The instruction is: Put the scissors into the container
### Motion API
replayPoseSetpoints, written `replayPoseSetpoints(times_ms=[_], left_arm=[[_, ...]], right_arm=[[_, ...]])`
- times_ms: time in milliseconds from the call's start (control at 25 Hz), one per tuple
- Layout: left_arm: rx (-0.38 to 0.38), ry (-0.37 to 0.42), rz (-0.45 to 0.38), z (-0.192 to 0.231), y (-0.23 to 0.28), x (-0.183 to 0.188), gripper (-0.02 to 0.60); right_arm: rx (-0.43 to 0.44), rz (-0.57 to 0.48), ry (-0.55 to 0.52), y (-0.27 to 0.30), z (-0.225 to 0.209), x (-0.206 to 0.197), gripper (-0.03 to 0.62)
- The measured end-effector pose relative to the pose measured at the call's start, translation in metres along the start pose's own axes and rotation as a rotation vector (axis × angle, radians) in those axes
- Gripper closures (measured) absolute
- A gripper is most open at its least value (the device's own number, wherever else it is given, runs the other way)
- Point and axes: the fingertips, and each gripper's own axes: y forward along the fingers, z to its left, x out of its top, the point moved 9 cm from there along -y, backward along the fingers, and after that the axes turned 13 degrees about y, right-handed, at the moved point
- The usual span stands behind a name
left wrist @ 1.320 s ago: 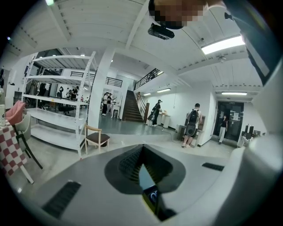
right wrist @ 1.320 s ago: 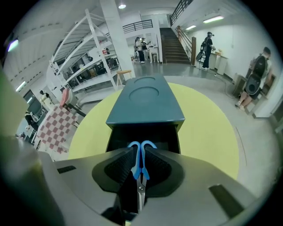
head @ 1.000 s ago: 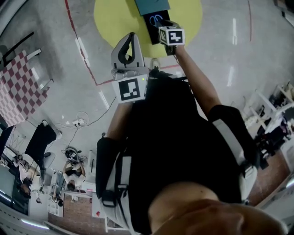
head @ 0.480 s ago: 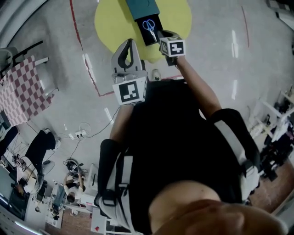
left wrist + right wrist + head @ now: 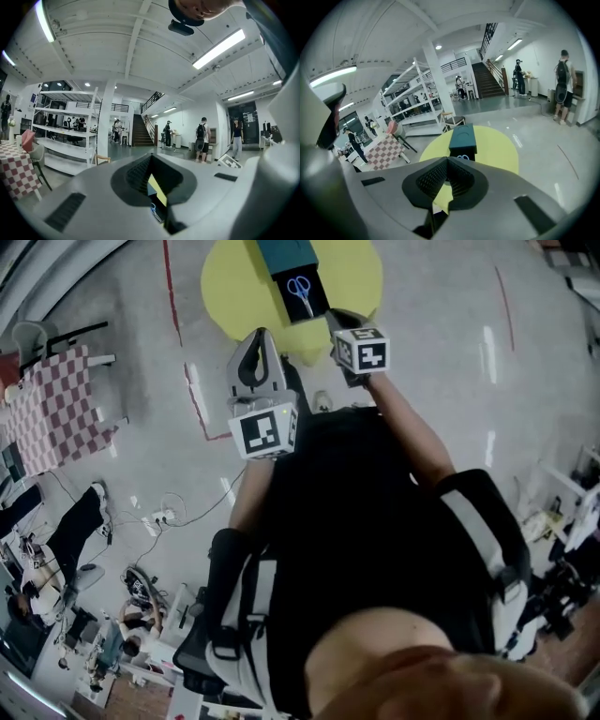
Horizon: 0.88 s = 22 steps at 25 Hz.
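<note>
The left gripper (image 5: 151, 156) has smooth grey plastic jaws with ribbed black pads. Its own view shows them pressed together at the tip with nothing between them. The hollow behind the tip shows only a sliver of yellow and a speck of blue that is too small to identify. The right gripper (image 5: 446, 160) is built the same way, and its jaws are likewise closed and empty.

In the head view both grippers are held out at about 12 o'clock from the person's black-clad torso. The right gripper's jaws are mostly hidden behind its marker cube (image 5: 362, 350).

Beyond them a flat, round yellow mat (image 5: 234, 287) lies on the glossy pale floor. On it sits the container (image 5: 315, 307), a long box with an open black near section and a teal far section (image 5: 286, 253) that the top edge cuts off. The blue-handled scissors (image 5: 300, 286) lie inside the black section, apart from both grippers.

A red-and-white checked cloth (image 5: 52, 418) is at 9 o'clock.
</note>
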Motion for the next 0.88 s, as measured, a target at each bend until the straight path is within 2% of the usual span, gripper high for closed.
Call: replayPoseSetpoints(times_ms=[200,360,880], left_arm=[[0.012,-0.002,0.032,-0.013,-0.039,-0.005,0.584],[0.001,0.010,0.023,-0.022,-0.060,0.002,0.584],[-0.048,0.004,-0.009,-0.016,-0.070,0.025,0.584]], right_arm=[[0.056,-0.065,-0.010,-0.041,0.013,-0.012,0.594],[0.074,-0.123,-0.015,-0.081,0.018,-0.019,0.594],[0.124,-0.346,-0.036,-0.180,0.058,-0.003,0.594]])
